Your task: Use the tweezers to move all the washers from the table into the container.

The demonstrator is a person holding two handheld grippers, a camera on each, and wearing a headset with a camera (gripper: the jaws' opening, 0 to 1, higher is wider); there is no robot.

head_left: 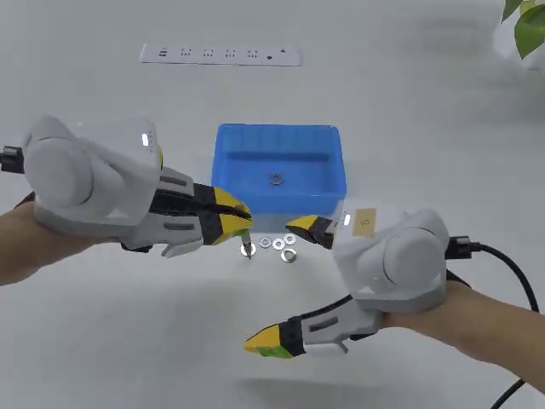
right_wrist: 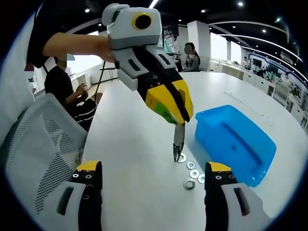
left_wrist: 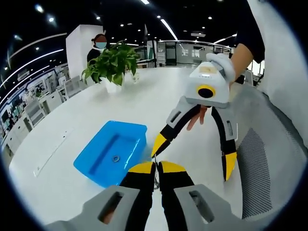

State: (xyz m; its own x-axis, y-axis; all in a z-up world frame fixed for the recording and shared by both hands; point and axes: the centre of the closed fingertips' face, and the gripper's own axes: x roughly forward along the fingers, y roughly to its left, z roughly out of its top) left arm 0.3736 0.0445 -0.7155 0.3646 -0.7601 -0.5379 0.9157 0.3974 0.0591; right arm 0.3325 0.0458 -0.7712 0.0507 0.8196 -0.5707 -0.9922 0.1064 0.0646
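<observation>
Left gripper [head_left: 242,220] and right gripper [head_left: 277,285]: white rounded housings, black jaws tipped yellow, black cable [head_left: 499,251] lower right.

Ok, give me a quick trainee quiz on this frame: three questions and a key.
1. True or false: the right gripper is shut.
2. What does the left gripper hold? A: tweezers. B: a bolt. C: nothing.
3. Fill in: the container holds ___ washer.
Key: 1 false, its jaws stand wide open. 2 A. 3 one; the other washers lie on the table by the tweezers' tips.
</observation>
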